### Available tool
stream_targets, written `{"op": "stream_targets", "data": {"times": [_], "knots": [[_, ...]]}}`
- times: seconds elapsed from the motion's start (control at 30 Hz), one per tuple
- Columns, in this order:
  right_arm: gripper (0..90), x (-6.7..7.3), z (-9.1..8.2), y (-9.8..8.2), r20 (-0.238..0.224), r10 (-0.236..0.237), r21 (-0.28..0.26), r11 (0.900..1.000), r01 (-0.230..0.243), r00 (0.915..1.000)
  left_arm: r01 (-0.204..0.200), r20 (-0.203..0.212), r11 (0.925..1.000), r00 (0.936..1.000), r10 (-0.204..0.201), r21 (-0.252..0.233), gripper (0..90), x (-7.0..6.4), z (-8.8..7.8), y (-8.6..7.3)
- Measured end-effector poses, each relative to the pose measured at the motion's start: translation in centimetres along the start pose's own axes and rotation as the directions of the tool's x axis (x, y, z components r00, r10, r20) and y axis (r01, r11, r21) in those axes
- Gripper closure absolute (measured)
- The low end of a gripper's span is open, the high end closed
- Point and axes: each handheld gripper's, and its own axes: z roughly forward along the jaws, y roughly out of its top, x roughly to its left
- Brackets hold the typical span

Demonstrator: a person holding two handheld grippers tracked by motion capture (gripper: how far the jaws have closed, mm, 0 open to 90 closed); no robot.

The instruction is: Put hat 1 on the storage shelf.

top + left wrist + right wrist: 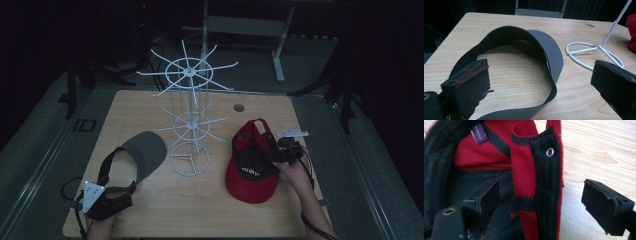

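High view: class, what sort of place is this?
Probably a dim lab or recording studio: a lone wooden table under dark surroundings, handheld grippers, left and right, and a metal stand behind.

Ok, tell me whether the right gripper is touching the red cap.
Cannot tell. In the right gripper view the open right gripper straddles the red cap rim, one jaw inside, one over the table, but neither contact nor gap shows plainly.

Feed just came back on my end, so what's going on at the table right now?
A person works two grippers beside a white wire rack. The left gripper, jaws open, straddles the band of a grey visor. The right gripper, jaws open, straddles the rim of an upturned red cap. Both hats lie on the table.
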Motion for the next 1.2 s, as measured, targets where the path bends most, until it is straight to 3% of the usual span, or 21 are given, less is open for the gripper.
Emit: {"op": "stream_targets", "data": {"times": [0.23,0.27,0.33,0.5,0.63,0.67,0.83,0.87,0.93,1.2], "knots": [[15.2,0.4,1.3,0.1,0.007,0.008,0.032,0.999,-0.008,0.9999,0.003,0.003,1.0000,1.0000,-0.003,0.003,2.7,0.0,-0.1,0.0],[22.8,0.7,2.1,0.0,0.006,0.003,0.066,0.998,-0.003,1.0000,0.001,0.004,1.0000,1.0000,-0.001,0.003,2.6,0.0,0.0,0.0],[27.8,0.9,2.6,-0.1,-0.012,-0.001,0.081,0.997,0.002,0.9999,0.000,0.006,1.0000,1.0000,0.000,0.003,2.6,0.0,0.0,0.1],[27.9,1.4,3.4,-0.3,0.007,0.000,0.101,0.995,-0.001,1.0000,-0.001,0.005,1.0000,1.0000,0.001,0.001,2.7,-0.1,-0.1,0.1],[51.6,1.7,3.9,-0.6,-0.002,-0.032,0.136,0.990,0.032,0.9995,0.001,0.004,1.0000,1.0000,-0.001,0.002,2.6,0.0,-0.1,0.1],[55.2,1.9,4.0,-0.7,0.011,-0.063,0.155,0.986,0.060,0.9980,-0.001,0.003,1.0000,1.0000,0.001,0.002,2.6,0.0,-0.1,0.1],[65.0,2.0,3.9,-0.9,0.011,-0.095,0.149,0.984,0.092,0.9954,0.000,0.003,1.0000,1.0000,0.000,0.003,2.7,0.0,-0.1,0.1],[83.7,2.2,3.9,-1.0,0.021,-0.128,0.142,0.982,0.124,0.9916,-0.001,0.003,1.0000,1.0000,0.001,0.005,2.6,0.0,-0.1,0.1],[88.7,2.3,3.8,-1.1,0.018,-0.119,0.136,0.984,0.116,0.9927,-0.002,0.002,1.0000,1.0000,0.002,0.006,2.6,0.0,-0.1,0.1],[89.2,2.0,1.4,-0.2,0.025,-0.077,0.048,0.996,0.075,0.9968,0.009,-0.003,1.0000,1.0000,-0.008,0.001,2.7,0.1,-0.2,0.1]]}}
